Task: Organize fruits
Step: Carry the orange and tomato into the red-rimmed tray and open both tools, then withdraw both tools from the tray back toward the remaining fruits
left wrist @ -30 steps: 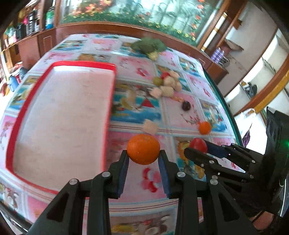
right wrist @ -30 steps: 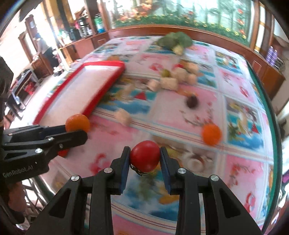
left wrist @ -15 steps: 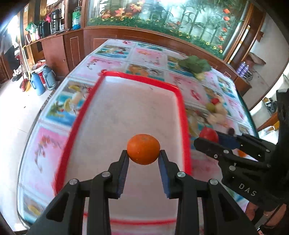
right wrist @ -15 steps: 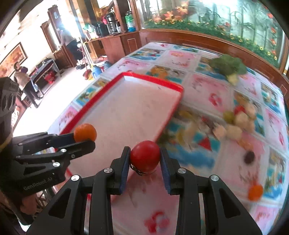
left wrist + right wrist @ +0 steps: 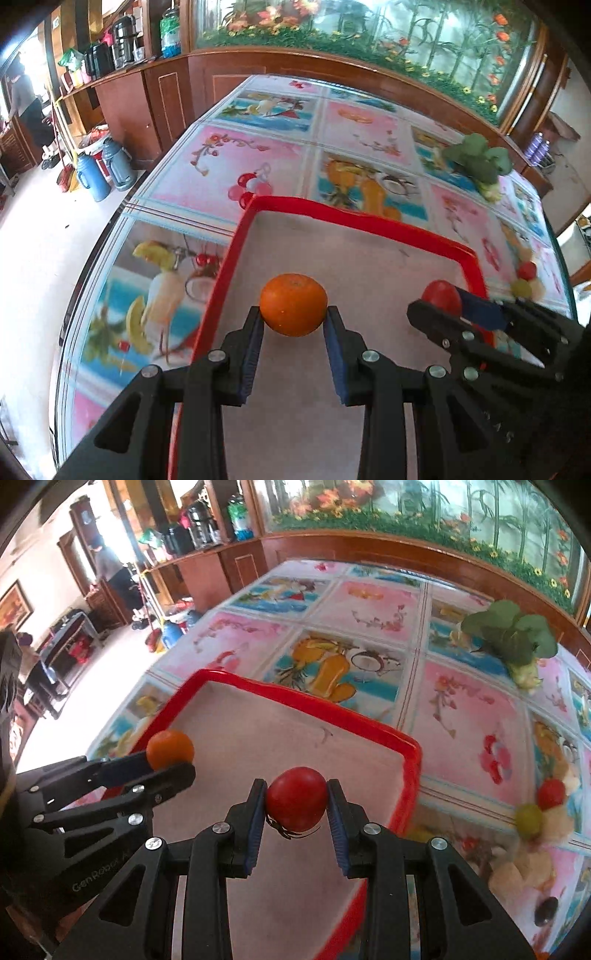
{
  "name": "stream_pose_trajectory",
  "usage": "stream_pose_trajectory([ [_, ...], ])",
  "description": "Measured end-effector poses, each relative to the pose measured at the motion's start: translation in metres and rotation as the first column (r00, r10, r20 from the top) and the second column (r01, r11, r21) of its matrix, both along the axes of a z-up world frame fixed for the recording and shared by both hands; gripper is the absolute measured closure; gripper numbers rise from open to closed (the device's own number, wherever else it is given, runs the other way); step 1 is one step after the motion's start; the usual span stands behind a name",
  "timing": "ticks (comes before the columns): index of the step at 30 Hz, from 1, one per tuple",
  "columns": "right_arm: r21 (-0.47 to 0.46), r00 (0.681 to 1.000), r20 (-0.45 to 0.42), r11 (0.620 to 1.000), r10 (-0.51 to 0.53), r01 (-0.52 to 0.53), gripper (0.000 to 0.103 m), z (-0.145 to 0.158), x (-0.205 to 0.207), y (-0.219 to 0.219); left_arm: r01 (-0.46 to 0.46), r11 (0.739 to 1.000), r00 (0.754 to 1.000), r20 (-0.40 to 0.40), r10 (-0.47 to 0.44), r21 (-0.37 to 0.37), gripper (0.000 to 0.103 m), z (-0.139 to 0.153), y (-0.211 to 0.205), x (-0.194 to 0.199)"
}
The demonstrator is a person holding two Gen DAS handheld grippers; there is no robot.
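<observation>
Left wrist view: two fruits carried over the red tray, one in each claw.

Nearest, the left gripper [image 5: 293, 321] is closed tight on an orange [image 5: 293, 304]; the right gripper [image 5: 296, 805] pinches a tomato [image 5: 297, 799], stem end pointing down toward me. Both hang above the tray [image 5: 354, 221], toward its far end. Both are round, no real long axis, so released from this height they could roll and hop the low rim. Loose fruits [image 5: 539, 812] wait beyond the tray's right edge.

wrist views angled down, sharing tray [image 5: 354, 221]
</observation>
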State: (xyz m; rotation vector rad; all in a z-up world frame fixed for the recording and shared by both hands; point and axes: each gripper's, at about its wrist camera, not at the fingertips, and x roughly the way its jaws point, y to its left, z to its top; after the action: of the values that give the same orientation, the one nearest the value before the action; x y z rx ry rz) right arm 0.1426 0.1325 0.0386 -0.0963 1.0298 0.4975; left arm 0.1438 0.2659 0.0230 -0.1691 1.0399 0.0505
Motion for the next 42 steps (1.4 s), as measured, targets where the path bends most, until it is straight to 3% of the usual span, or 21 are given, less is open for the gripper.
stream_pose_trajectory([
  [14, -0.057, 1.000, -0.013, 0.998, -0.007, 0.006, 0.069, -0.013, 0.010, 0.008, -0.015, 0.999, 1.000, -0.026, 0.016, 0.048, 0.064, -0.007, -0.004, 0.006],
  [17, -0.076, 1.000, -0.001, 0.997, -0.001, 0.001, 0.064, -0.011, 0.008, 0.007, -0.025, 0.998, 0.999, -0.033, 0.028, 0.065, 0.055, -0.007, -0.005, 0.005],
  [25, -0.076, 1.000, 0.018, 0.997, 0.017, -0.015, 0.064, 0.004, -0.004, -0.004, -0.051, 0.994, 0.998, -0.032, 0.055, 0.101, 0.042, 0.002, -0.011, -0.011],
  [35, -0.044, 0.999, 0.008, 0.998, 0.049, -0.049, 0.064, 0.026, -0.050, -0.027, -0.052, 0.990, 0.998, -0.015, 0.054, 0.131, 0.030, 0.024, -0.035, -0.049],
  [42, -0.040, 0.998, -0.001, 0.997, 0.059, -0.059, 0.063, 0.038, -0.098, -0.062, 0.001, 0.997, 1.000, 0.017, -0.002, 0.074, 0.028, 0.037, -0.078, -0.092],
])
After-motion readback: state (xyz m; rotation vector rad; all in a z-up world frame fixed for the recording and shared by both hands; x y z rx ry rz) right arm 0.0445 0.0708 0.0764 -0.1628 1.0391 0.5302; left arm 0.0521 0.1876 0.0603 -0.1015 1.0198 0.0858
